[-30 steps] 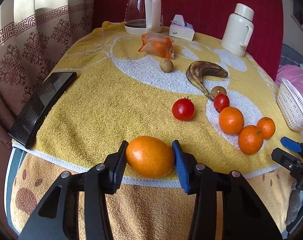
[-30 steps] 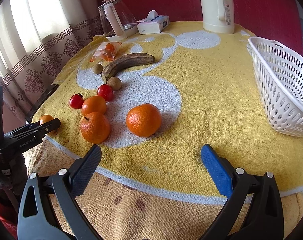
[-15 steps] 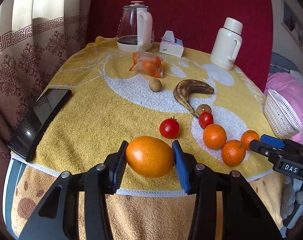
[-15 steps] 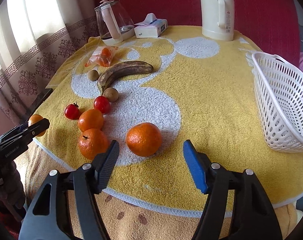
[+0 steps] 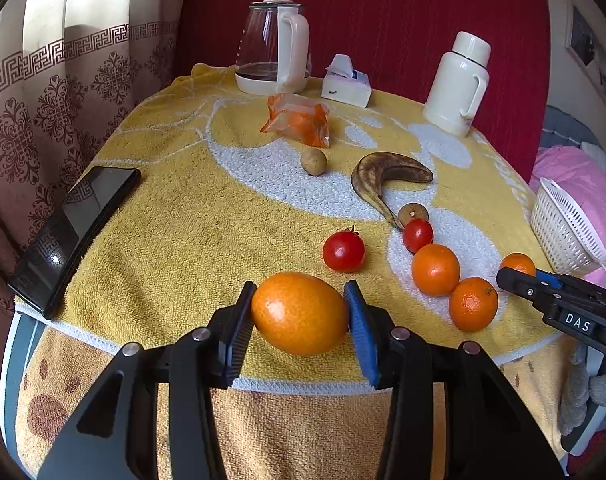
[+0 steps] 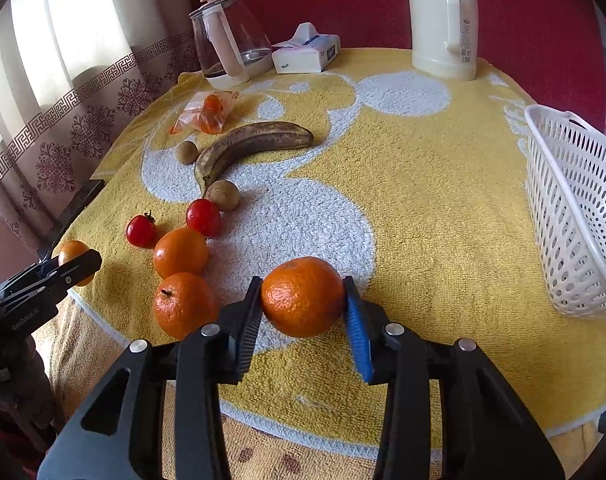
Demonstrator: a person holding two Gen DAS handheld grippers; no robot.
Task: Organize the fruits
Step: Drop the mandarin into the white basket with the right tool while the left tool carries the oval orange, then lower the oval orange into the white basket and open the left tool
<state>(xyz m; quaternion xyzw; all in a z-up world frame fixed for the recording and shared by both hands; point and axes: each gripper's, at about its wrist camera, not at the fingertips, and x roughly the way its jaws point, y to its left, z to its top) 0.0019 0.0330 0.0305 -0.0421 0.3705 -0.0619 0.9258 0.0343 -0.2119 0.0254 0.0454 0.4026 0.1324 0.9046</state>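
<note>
Looking through the left wrist camera, we find little changed from a second ago: the left gripper [image 5: 299, 322] has its jaws part closed, pinching the orange [image 5: 300, 313] above the near edge of the towel [image 5: 175, 232], exactly as before. What is new at the right edge is the right gripper [image 5: 519, 276], which sat lower and short of the fruit and now reaches to a tangerine [image 5: 518, 263] beside the basket [image 5: 563, 232]. Two more tangerines, two tomatoes and a banana [image 5: 383, 178] lie where they were. Turning to the right wrist camera, we see the bigger change: the right gripper's [image 6: 303, 306] jaws, spread wide a second ago, have just been closing and now press both sides of the tangerine [image 6: 302, 296], which rests on the towel's [image 6: 423, 200] white patch. The basket [image 6: 575, 216] stands well apart to the right.
</note>
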